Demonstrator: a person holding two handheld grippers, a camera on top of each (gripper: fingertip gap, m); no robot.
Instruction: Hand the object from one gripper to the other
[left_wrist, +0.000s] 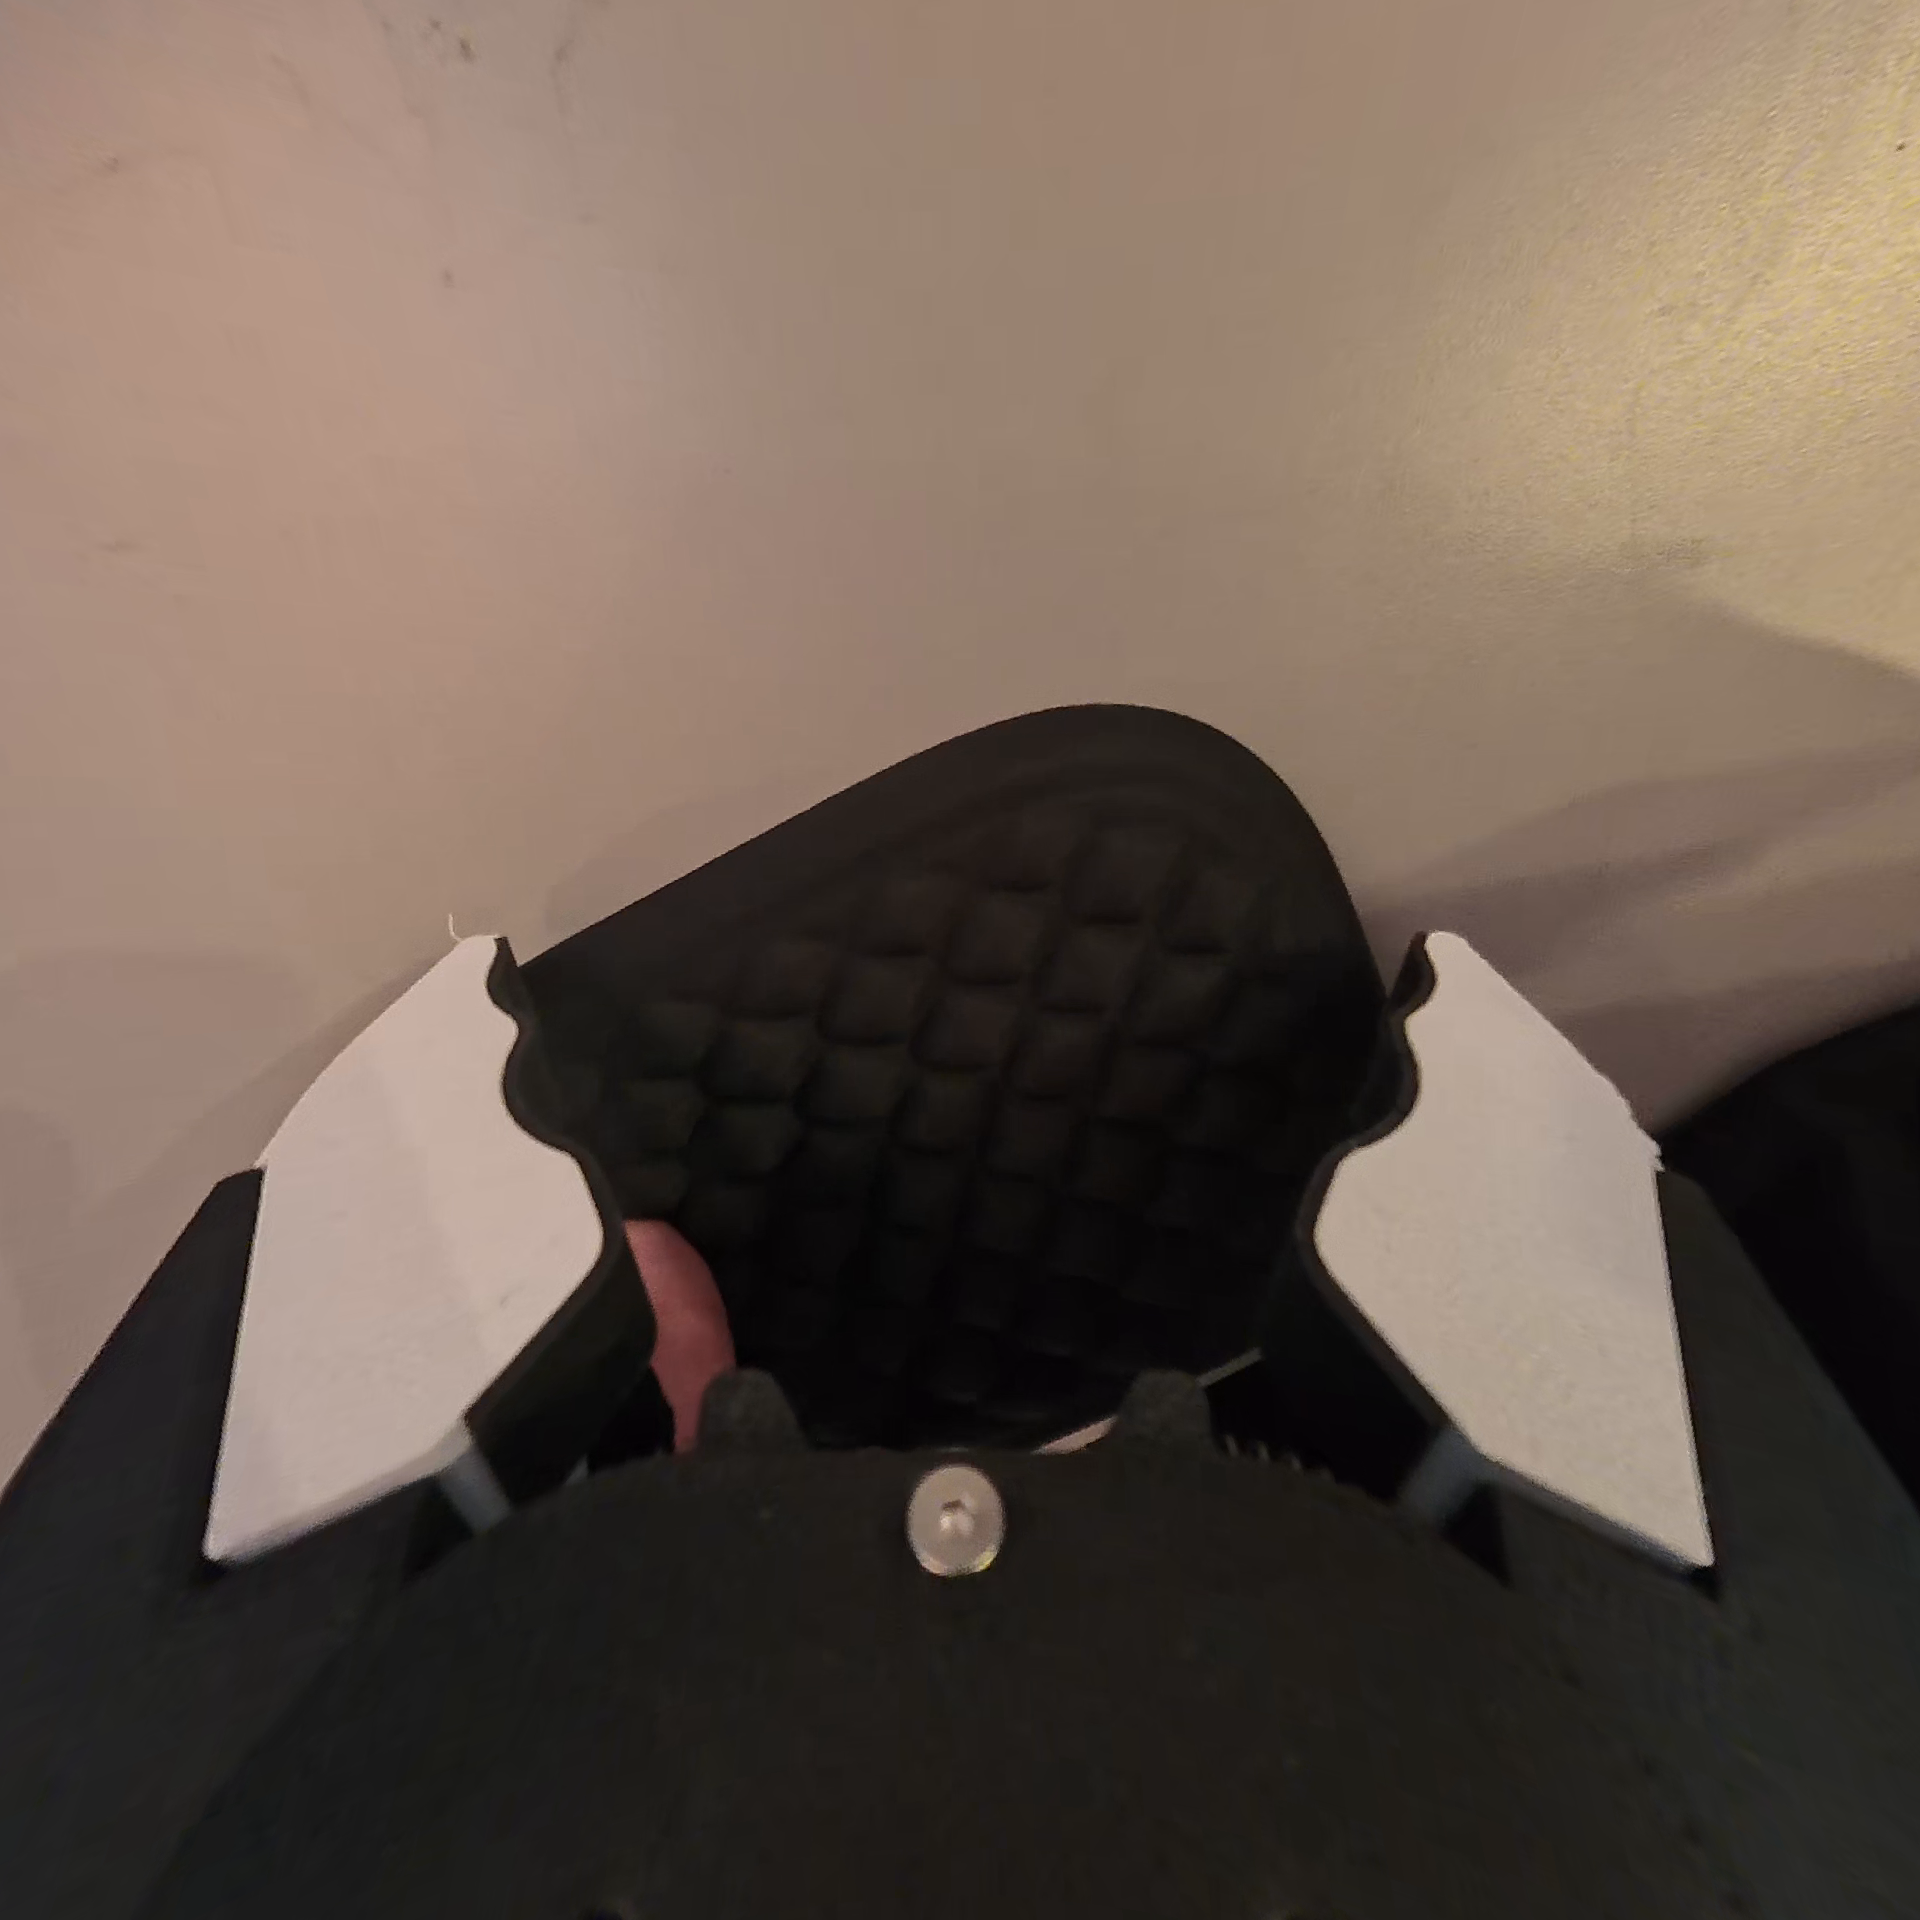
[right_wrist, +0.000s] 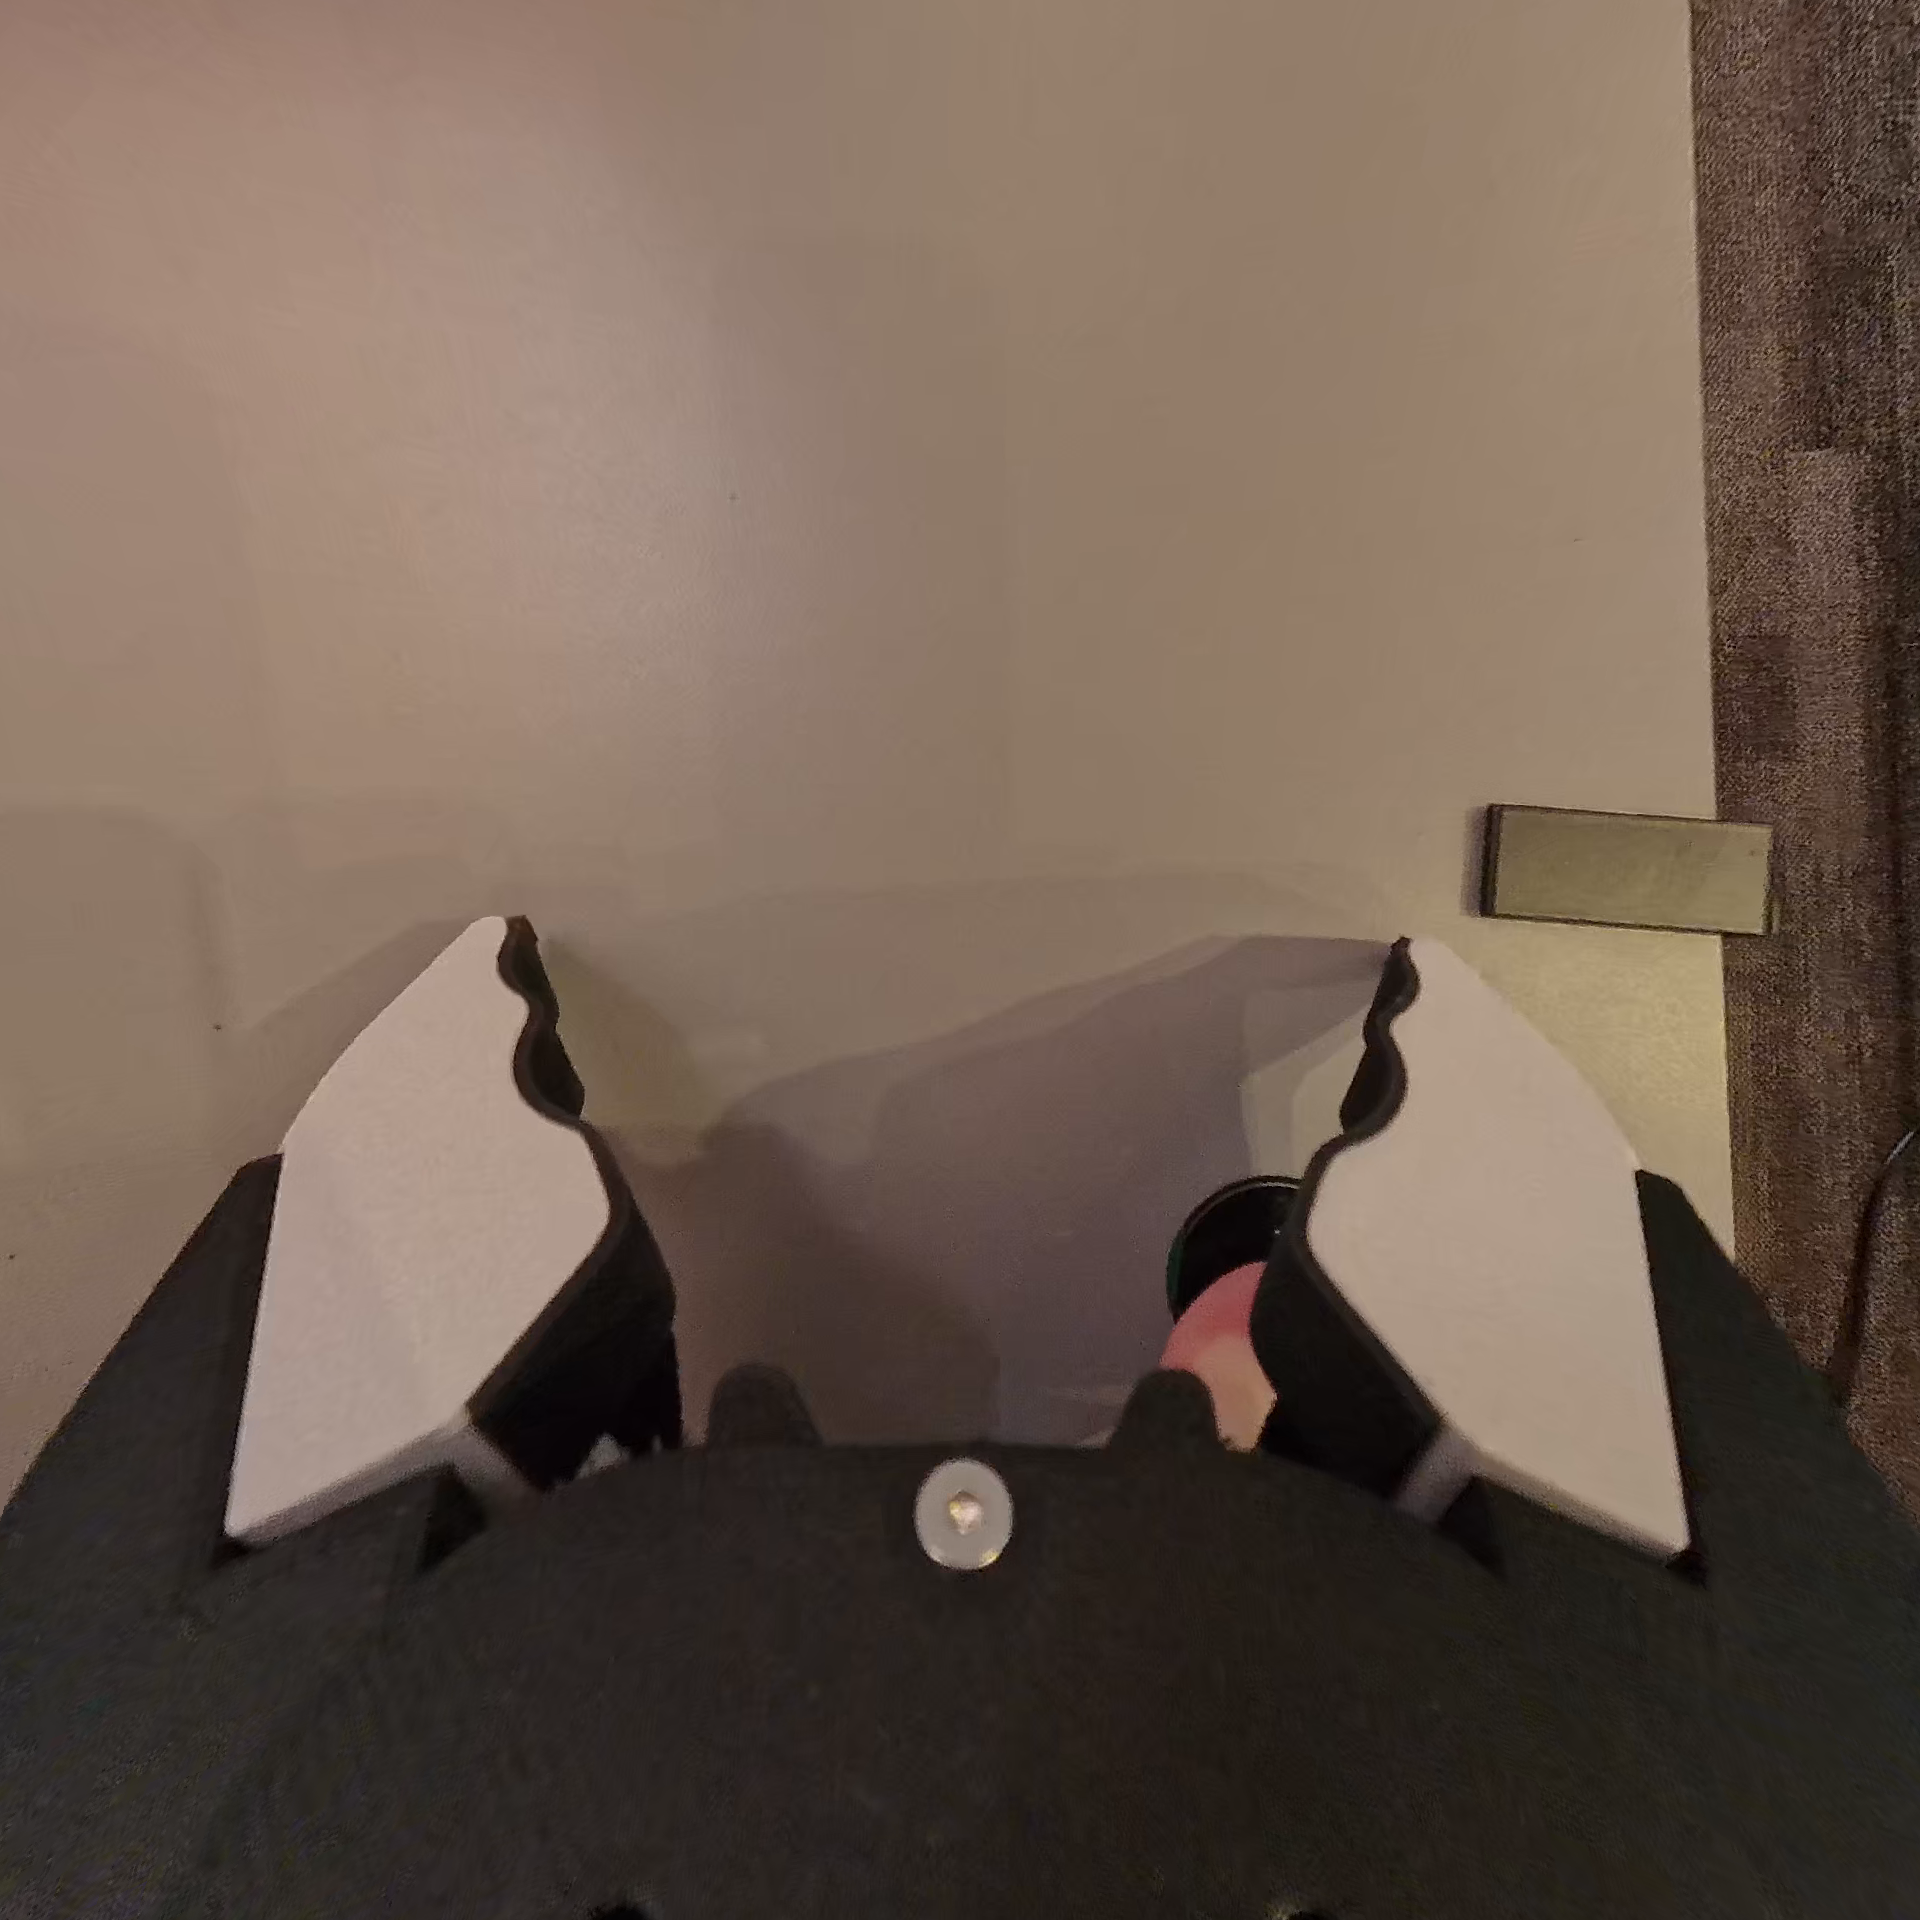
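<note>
In the left wrist view a flat black object (left_wrist: 966, 1091) with a rounded far end and a quilted, grid-patterned face lies on the pale table (left_wrist: 831, 416). My left gripper (left_wrist: 956, 943) is spread wide around it. The object fills the space between the two pads, and I see no squeeze on it. A fingertip (left_wrist: 681, 1320) shows beside the left pad. My right gripper (right_wrist: 961, 935) is wide open over the bare table (right_wrist: 831, 520) with nothing between its fingers. The black object does not show in the right wrist view.
A flat grey rectangular block (right_wrist: 1626, 864) lies at the table's right edge, with brown carpet (right_wrist: 1818, 520) beyond it. A dark round thing (right_wrist: 1236, 1216) and a fingertip (right_wrist: 1216, 1340) show by the right pad. A dark shape (left_wrist: 1808, 1122) sits at the left view's right edge.
</note>
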